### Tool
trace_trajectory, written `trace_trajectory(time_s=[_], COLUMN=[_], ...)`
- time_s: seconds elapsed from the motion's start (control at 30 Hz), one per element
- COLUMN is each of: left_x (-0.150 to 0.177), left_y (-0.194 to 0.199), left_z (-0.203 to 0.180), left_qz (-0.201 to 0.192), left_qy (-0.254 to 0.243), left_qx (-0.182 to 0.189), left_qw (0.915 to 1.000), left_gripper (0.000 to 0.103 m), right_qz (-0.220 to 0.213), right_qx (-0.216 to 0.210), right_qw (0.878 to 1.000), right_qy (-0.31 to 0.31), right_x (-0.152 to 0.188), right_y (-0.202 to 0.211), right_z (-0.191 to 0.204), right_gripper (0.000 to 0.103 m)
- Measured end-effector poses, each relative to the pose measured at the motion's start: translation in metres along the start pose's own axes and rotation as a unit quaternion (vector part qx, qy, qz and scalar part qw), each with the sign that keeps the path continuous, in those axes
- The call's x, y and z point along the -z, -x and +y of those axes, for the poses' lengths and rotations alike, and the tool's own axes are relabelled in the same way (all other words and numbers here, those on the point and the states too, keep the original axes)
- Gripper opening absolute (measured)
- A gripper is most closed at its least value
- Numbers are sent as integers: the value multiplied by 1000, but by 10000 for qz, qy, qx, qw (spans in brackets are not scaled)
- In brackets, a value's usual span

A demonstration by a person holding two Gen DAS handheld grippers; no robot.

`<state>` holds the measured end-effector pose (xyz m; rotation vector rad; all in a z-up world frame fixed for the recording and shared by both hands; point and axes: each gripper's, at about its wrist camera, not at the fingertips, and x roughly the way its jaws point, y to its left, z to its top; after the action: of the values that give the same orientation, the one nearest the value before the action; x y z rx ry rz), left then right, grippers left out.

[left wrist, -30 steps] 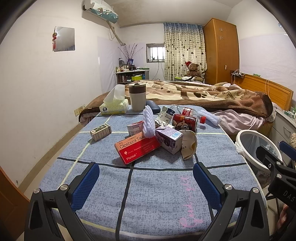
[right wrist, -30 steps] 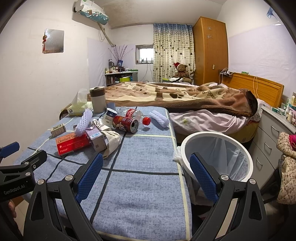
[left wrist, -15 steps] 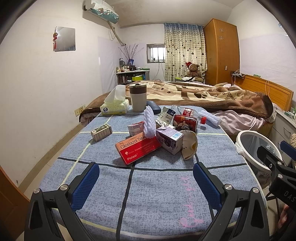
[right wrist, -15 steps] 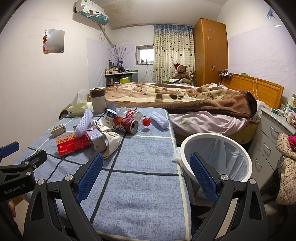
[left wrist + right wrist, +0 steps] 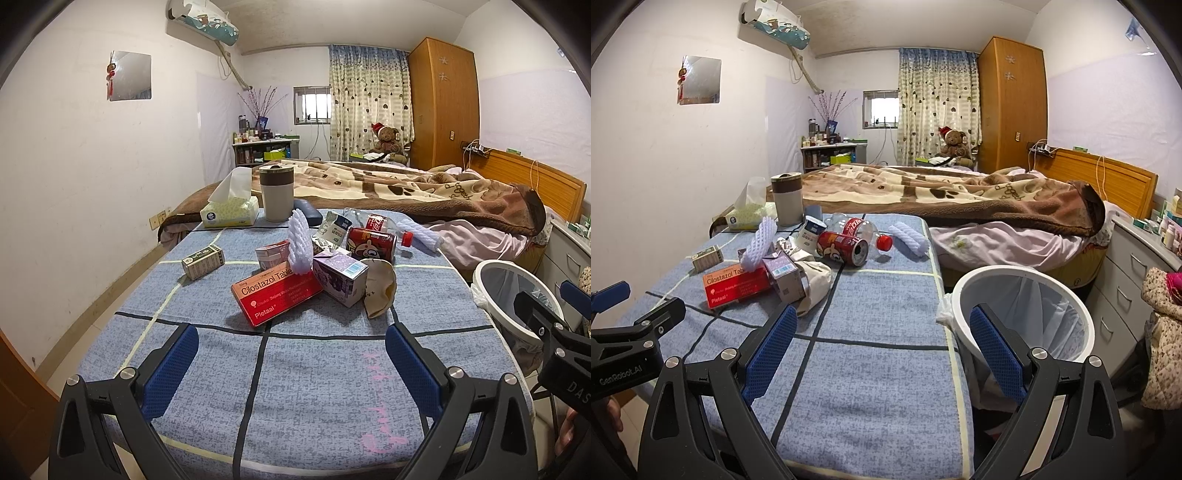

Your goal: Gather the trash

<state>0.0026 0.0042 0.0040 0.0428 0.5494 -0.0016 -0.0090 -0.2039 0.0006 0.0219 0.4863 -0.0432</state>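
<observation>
Left tongs (image 5: 291, 362) and right tongs (image 5: 882, 343), each with black arms and blue textured pads, are hovering spread wide and gripping nothing above the near edge of the worktop covered in blue grid-patterned cloth (image 5: 317, 373). Just beside the worktop's right edge, the round white plastic trash bin lined with a clear bag (image 5: 1067, 299) is standing on the floor. Toward the middle of the worktop the trash is lying in a loose pile: a red flat cardboard medicine box (image 5: 277, 297) is leaning under a white foam fruit net (image 5: 300, 242), a small purple carton (image 5: 341, 277) is touching a crumpled beige paper cup (image 5: 380, 290), and a small green box (image 5: 203, 261) is sitting apart to the left. Behind them a red drink can (image 5: 842, 248) is lying on its side beside a clear plastic bottle with a red cap (image 5: 868, 230). Farthest back, a beige cylindrical canister with a brown band (image 5: 276, 192) and a yellow tissue box (image 5: 229, 214) are standing.
</observation>
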Motion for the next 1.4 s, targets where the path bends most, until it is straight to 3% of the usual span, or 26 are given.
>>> trace_trajectory(time_s=[0.93,1.1,1.27,1.4], left_x=[1,1,-1,-11], left_y=[-11,-31,-54,-76], left_z=[3,9,26,37], left_qz=[81,315,421,508], left_qy=[10,-61,87,12], left_qx=[7,94,410,308], left_qw=[10000,9994,9982,9982], left_gripper=[103,103,98,96], right_qz=[47,88,214,391], right_qx=[16,-35,-335,-517], right_qw=[10000,9999,9991,9978], right_qy=[35,108,132,141], right_x=[-1,-2,-6,-10], right_y=[-7,-22,-48,-65], right_z=[-2,3,10,21], right_gripper=[97,97,96,94])
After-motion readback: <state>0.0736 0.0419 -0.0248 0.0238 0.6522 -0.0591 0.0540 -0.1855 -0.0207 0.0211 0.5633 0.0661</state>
